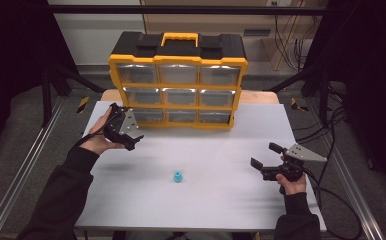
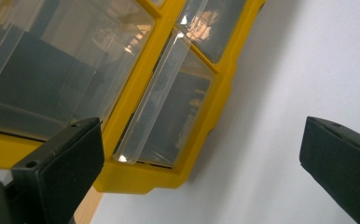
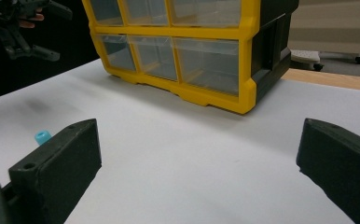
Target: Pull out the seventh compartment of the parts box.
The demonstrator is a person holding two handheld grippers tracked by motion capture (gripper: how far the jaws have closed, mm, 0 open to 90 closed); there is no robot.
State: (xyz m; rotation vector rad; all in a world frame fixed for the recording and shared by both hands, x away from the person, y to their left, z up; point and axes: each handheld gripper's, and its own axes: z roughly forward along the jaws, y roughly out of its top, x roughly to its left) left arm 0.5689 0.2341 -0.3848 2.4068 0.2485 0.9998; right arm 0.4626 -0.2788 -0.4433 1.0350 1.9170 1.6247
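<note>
Both tools wide, holding nothing: left tool (image 1: pixel 122 131) by organizer (image 1: pixel 178 82) at bench (image 1: pixel 221 200) rear-left; right tool (image 1: pixel 263 158) near right edge. Blue piece (image 1: pixel 178 176) lies mid-bench, unobstructed.

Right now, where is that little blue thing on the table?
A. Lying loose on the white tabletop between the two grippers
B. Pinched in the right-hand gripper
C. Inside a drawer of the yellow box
A: the small blue piece sits alone on the white table, apart from the left gripper and the right gripper, both open.
</note>
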